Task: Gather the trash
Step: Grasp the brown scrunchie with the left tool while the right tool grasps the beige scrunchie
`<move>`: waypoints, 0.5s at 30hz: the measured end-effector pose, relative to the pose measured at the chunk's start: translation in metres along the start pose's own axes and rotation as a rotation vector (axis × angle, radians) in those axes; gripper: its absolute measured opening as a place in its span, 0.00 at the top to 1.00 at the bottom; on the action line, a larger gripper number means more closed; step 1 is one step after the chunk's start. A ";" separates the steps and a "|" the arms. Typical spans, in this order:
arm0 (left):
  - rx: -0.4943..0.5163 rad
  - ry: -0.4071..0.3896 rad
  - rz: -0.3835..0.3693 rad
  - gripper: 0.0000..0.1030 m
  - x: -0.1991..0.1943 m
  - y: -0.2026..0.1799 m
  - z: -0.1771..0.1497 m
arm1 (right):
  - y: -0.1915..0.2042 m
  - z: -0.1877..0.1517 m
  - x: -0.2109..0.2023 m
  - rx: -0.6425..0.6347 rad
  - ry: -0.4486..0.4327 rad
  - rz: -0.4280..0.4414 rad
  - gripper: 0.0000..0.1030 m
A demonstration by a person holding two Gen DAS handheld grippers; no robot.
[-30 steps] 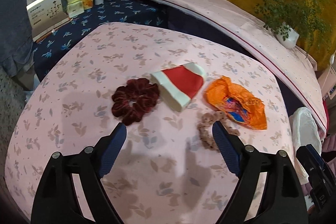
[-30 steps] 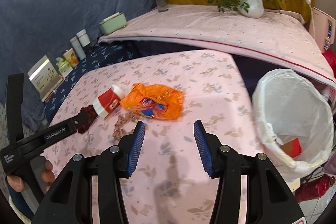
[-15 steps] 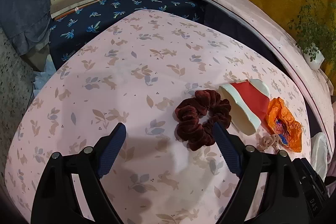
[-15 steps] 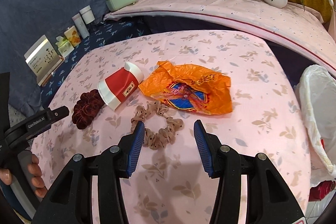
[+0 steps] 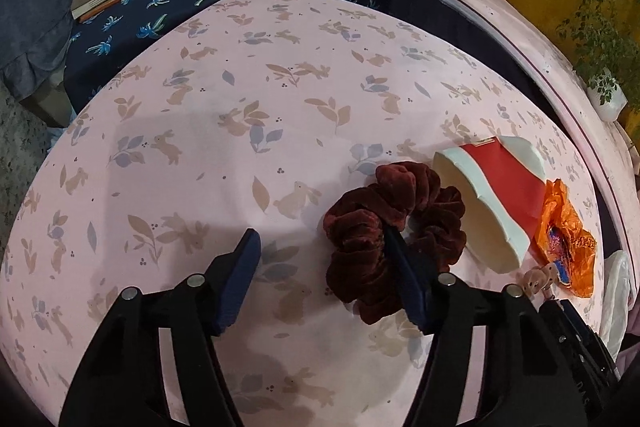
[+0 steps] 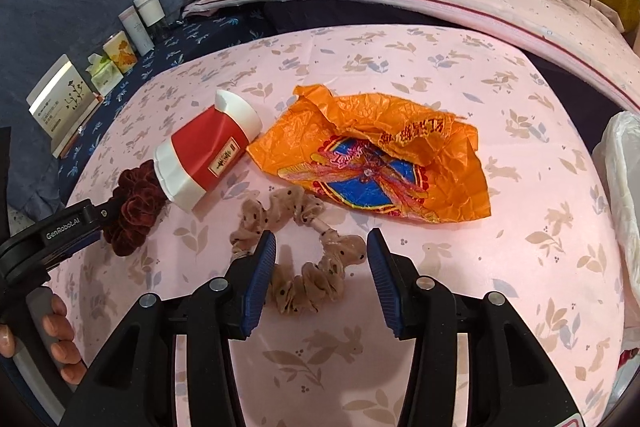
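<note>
The orange wrapper point(image 6: 384, 163) lies crumpled and flat in the centre of the right wrist view, on the pink rabbit-print tablecloth point(image 6: 520, 267); in the left wrist view it shows only as a sliver at the right edge. Touching its left edge is a red-and-white paper cup point(image 6: 208, 155), lying on its side. Against the cup's lower left end sits a dark red scrunchie point(image 5: 384, 239), and just below the wrapper lies a beige dotted scrunchie point(image 6: 304, 247).

The left gripper point(image 5: 320, 267) is closing; its right finger point(image 5: 404, 279) reaches into the dark red scrunchie's ring, the left finger outside over bare cloth, pads not yet pressing. The right gripper point(image 6: 322, 267) is also closing, its blue fingers point(image 6: 260, 283) astride the near loop of the beige scrunchie without pinching it.

Bare cloth stretches wide across the left and upper middle of the left wrist view, up to the table's rounded edge. At the right edge of the right wrist view stands a white bin liner point(image 6: 624, 187), beyond the table's rim. In its lower left corner, a hand point(image 6: 52, 343) grips the left tool's handle.
</note>
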State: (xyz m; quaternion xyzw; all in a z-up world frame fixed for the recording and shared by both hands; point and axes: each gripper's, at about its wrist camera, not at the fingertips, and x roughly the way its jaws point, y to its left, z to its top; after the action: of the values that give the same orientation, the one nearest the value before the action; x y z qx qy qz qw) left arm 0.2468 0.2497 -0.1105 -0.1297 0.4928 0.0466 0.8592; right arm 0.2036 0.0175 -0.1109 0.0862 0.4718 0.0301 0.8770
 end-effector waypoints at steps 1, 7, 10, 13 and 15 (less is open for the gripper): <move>0.010 -0.007 0.005 0.44 -0.001 -0.001 -0.001 | -0.001 -0.002 0.003 0.003 0.007 -0.001 0.63; 0.036 -0.008 -0.017 0.73 -0.004 -0.008 -0.005 | -0.005 -0.006 0.002 -0.001 -0.013 -0.016 0.76; 0.048 -0.012 -0.020 0.82 -0.008 -0.013 -0.009 | -0.009 -0.008 0.001 -0.003 -0.014 -0.018 0.84; 0.045 -0.011 -0.025 0.84 -0.014 -0.016 -0.013 | -0.013 -0.010 -0.003 0.001 -0.012 -0.013 0.88; 0.043 -0.010 -0.029 0.85 -0.019 -0.018 -0.016 | -0.017 -0.012 -0.007 0.014 -0.012 -0.003 0.89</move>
State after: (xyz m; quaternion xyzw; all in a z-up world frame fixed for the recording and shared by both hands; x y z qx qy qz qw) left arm 0.2270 0.2293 -0.0987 -0.1180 0.4874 0.0242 0.8648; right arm 0.1892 0.0016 -0.1151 0.0916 0.4667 0.0250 0.8793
